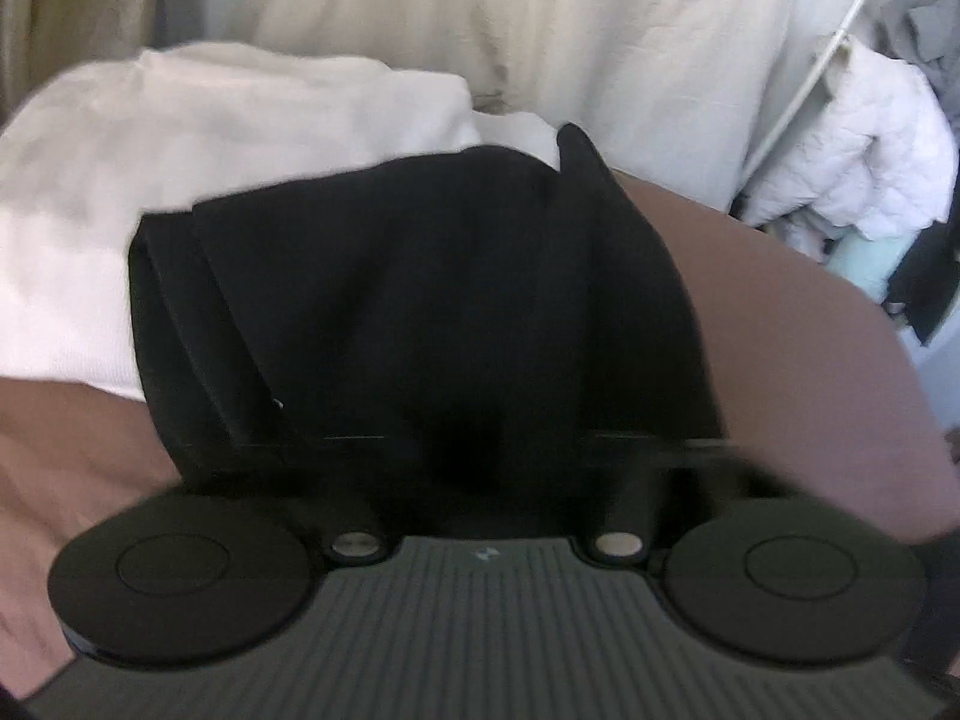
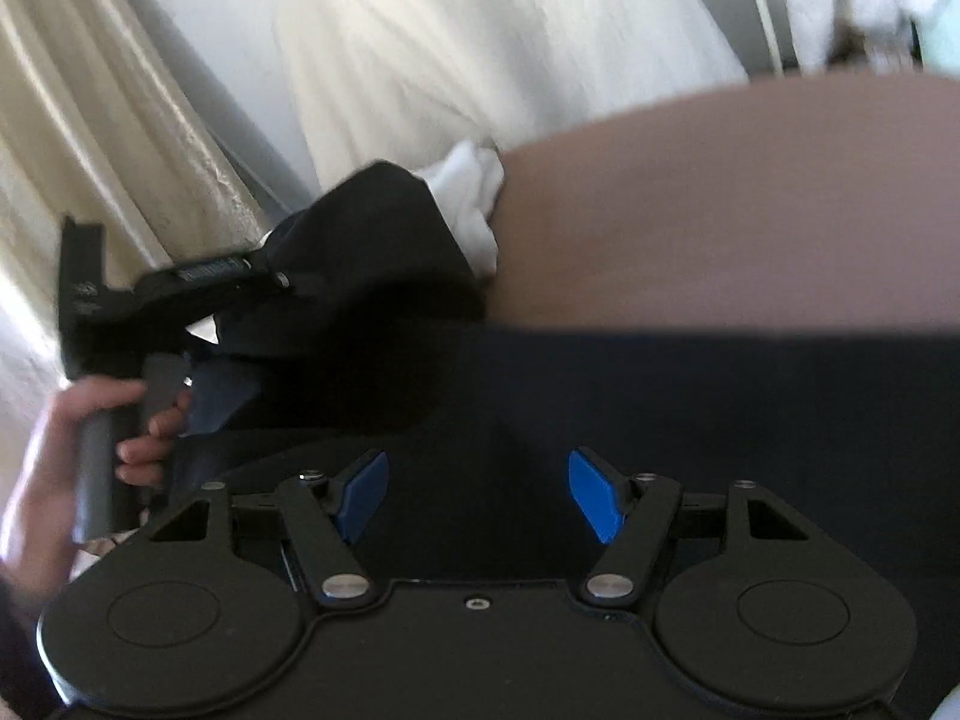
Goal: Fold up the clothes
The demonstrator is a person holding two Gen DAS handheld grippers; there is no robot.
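A black garment (image 1: 420,300) hangs bunched over my left gripper and hides its fingers. In the right wrist view the left gripper (image 2: 264,276) is seen from the side, its jaws closed on the black garment (image 2: 372,252) and holding it up above the bed. The garment's lower part (image 2: 720,408) lies flat on the pinkish bed cover under my right gripper (image 2: 477,495). The right gripper's blue fingertips (image 2: 591,501) stand wide apart with nothing between them, just over the dark cloth.
A white folded cloth (image 1: 180,180) lies behind the black garment on the pinkish bed cover (image 1: 810,330). Cream pillows (image 1: 540,30) and a curtain (image 2: 90,150) are at the back. A pile of clothes (image 1: 870,150) sits at the far right.
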